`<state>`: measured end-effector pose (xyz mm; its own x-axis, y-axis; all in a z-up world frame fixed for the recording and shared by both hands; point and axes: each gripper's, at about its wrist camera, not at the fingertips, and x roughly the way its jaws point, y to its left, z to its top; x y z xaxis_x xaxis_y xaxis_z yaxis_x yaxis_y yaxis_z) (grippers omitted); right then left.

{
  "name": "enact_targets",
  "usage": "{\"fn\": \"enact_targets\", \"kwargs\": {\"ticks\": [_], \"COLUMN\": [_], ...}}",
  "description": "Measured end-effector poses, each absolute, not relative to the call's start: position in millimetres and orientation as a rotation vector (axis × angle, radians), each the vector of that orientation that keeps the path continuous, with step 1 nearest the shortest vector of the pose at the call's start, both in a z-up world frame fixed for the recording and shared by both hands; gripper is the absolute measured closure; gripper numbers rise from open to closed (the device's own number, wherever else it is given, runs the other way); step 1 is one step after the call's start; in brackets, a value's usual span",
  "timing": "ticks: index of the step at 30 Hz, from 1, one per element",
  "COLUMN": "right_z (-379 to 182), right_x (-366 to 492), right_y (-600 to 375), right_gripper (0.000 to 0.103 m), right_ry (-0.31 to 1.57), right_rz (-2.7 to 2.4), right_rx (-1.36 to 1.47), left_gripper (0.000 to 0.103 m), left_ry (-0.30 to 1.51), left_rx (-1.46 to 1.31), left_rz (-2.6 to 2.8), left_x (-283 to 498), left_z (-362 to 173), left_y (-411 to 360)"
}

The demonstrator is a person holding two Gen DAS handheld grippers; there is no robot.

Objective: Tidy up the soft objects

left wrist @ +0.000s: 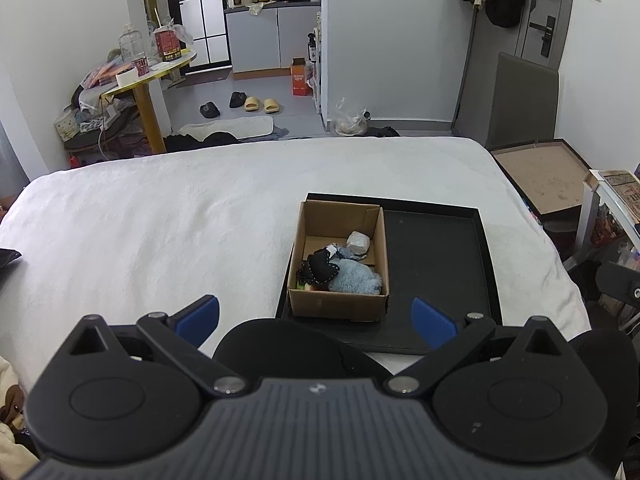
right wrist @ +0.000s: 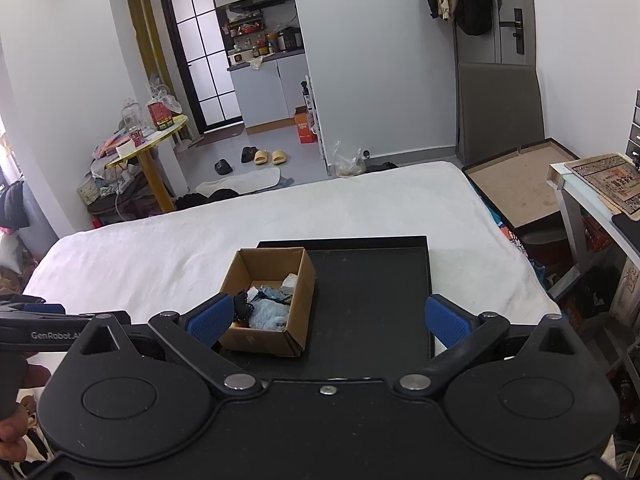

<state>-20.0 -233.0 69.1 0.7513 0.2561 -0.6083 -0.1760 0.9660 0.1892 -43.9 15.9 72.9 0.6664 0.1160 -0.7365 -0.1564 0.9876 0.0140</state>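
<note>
- The left tool has its two blue pads spread wide, and nothing is between them; it hangs above the near edge of the bed.
- The right tool is also wide apart and carries nothing. Its left pad stands in front of the near left corner of the cardboard box in that view; I cannot tell if they touch.
- Just ahead of both tools lies a black tray on the white bed cover.
- The cardboard box stands in the left part of this tray, close to the left rim, with its flaps open.
- Inside the box, at the near side, lies a black heart-shaped plush with white stitching, touching a light blue fluffy toy on its right.
- Further back in the box is a small grey-white soft piece, beside the right wall.
- The right part of the tray, ahead of the right tool, is bare black surface.
- Far beyond the bed there are slippers on the floor and a round yellow bench with bottles.
</note>
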Motion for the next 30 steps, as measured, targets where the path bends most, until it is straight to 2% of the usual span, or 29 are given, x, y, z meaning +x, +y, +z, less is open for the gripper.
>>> {"fn": "enact_targets", "kwargs": {"ticks": [30], "right_z": [73.4], "right_x": [-25.8], "right_y": [-225.5], "right_gripper": [0.0], "right_ry": [0.681], "right_rz": [0.214], "right_rx": [0.093], "left_gripper": [0.001], "left_ry": [0.82], "left_rx": [-0.055], "left_rz": [0.136], "left_x": [-44.6], "left_z": [75.0], "left_y": [11.9]}}
